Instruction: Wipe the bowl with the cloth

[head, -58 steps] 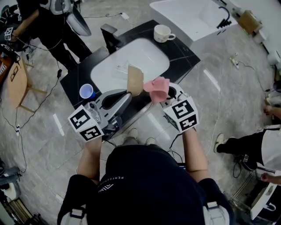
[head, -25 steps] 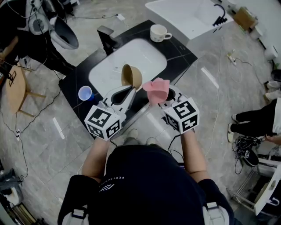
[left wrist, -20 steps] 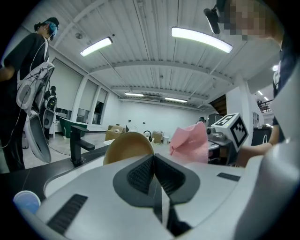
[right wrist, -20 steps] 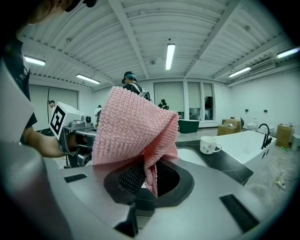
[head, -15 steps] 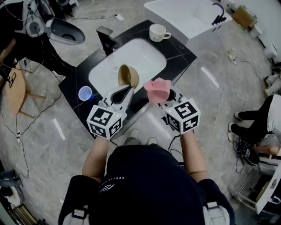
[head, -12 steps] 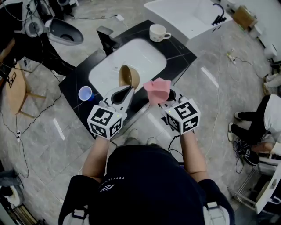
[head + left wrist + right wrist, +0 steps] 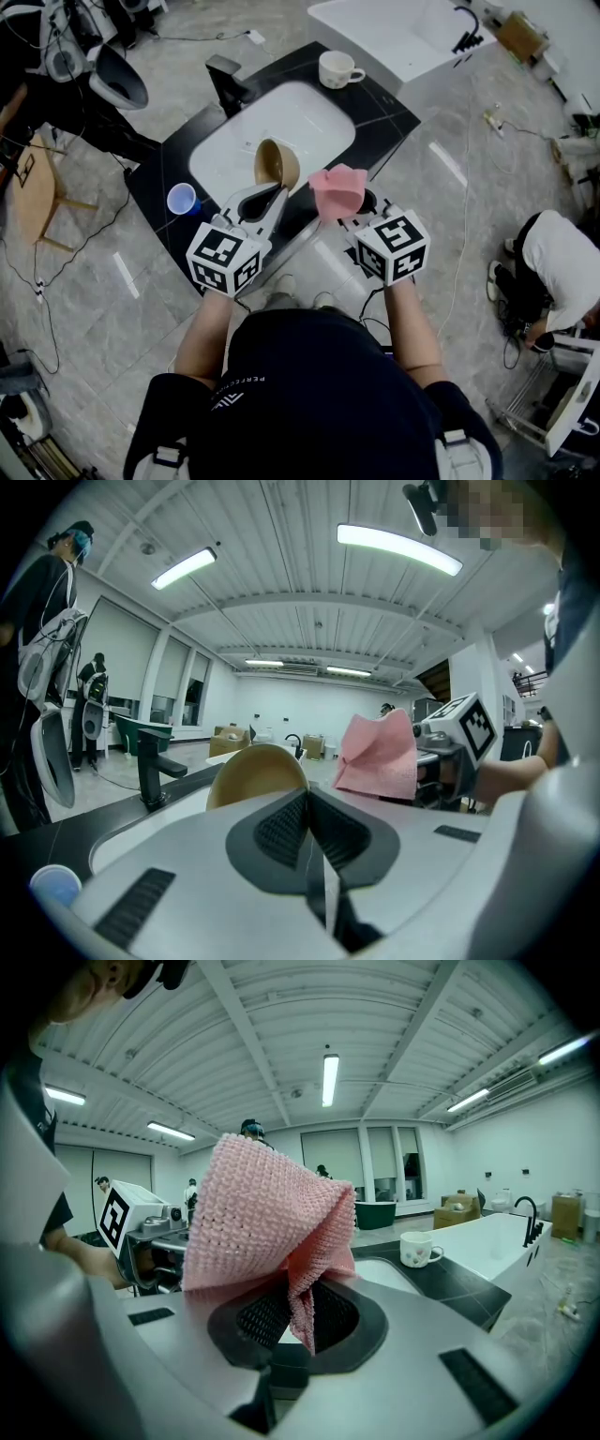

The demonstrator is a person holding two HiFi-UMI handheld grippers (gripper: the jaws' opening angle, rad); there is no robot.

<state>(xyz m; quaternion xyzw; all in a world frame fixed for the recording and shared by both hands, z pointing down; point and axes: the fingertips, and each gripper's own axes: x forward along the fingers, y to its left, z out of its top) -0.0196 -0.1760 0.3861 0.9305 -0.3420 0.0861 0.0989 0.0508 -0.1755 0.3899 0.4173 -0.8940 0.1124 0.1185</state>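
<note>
In the head view a tan bowl [image 7: 277, 164] hangs tilted on its side over the white basin, its rim pinched in my left gripper [image 7: 271, 190], which is shut on it. Just to its right, my right gripper [image 7: 349, 208] is shut on a bunched pink cloth [image 7: 337, 189] that stands up from the jaws, close beside the bowl but apart from it. The left gripper view has the bowl [image 7: 255, 772] rising behind the shut jaws, with the cloth [image 7: 380, 756] to its right. In the right gripper view the cloth [image 7: 267, 1215] fills the middle and hides the bowl.
A white basin [image 7: 305, 117] is set in a black counter [image 7: 389, 112], with a black faucet [image 7: 228, 80] at its back left, a white mug [image 7: 337, 68] behind and a blue cup [image 7: 182, 199] at left. People stand at the far left and crouch at right. A second white sink [image 7: 403, 37] lies beyond.
My left gripper has turned and risen, swinging the bowl from edge-on to tilted with its inside showing. In the last half second both grippers hold still; a person at right has bent down.
</note>
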